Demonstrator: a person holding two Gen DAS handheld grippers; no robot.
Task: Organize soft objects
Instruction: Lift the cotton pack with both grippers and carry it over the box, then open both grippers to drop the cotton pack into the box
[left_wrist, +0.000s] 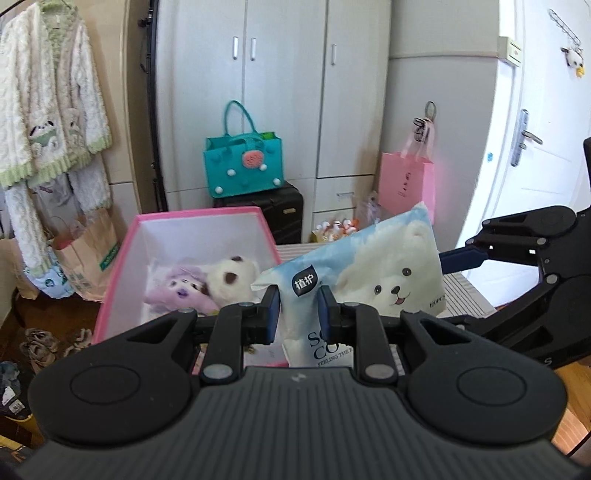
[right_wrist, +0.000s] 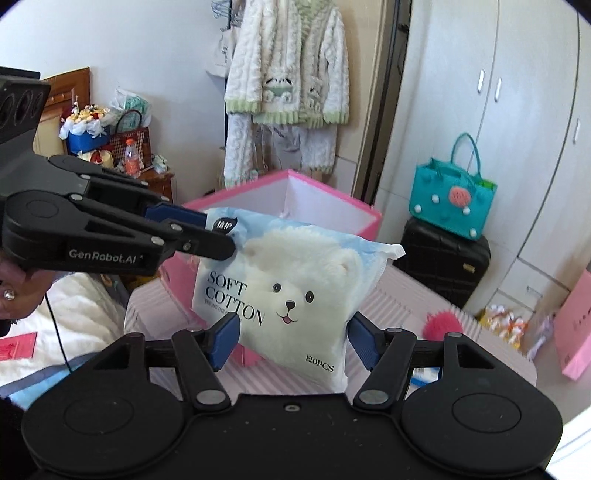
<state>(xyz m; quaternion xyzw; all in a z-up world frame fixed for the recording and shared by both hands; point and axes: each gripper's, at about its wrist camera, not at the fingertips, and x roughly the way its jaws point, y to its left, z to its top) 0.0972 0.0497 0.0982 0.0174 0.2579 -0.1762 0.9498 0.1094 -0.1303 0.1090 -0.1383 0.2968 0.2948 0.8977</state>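
A soft tissue pack (right_wrist: 295, 288) printed with a white bear and "SOFT COTTON" hangs above a striped pink surface, in front of a pink-rimmed box (right_wrist: 332, 195). My left gripper (left_wrist: 298, 310) is shut on the pack's (left_wrist: 388, 273) upper corner; the right wrist view shows the left gripper (right_wrist: 218, 234) pinching that corner from the left. My right gripper (right_wrist: 291, 339) stands open around the pack's lower part, its pads beside the pack's sides. In the box (left_wrist: 199, 218) lie a white plush bear (left_wrist: 232, 277) and a purple plush (left_wrist: 181, 288).
A teal bag (left_wrist: 243, 166) sits on a black suitcase (left_wrist: 280, 214) before the wardrobe. A pink paper bag (left_wrist: 406, 181) stands right of it. A fluffy robe (left_wrist: 48, 110) hangs at left, with shoes (left_wrist: 40, 343) below. A pink pompom (right_wrist: 441, 326) lies on the striped surface.
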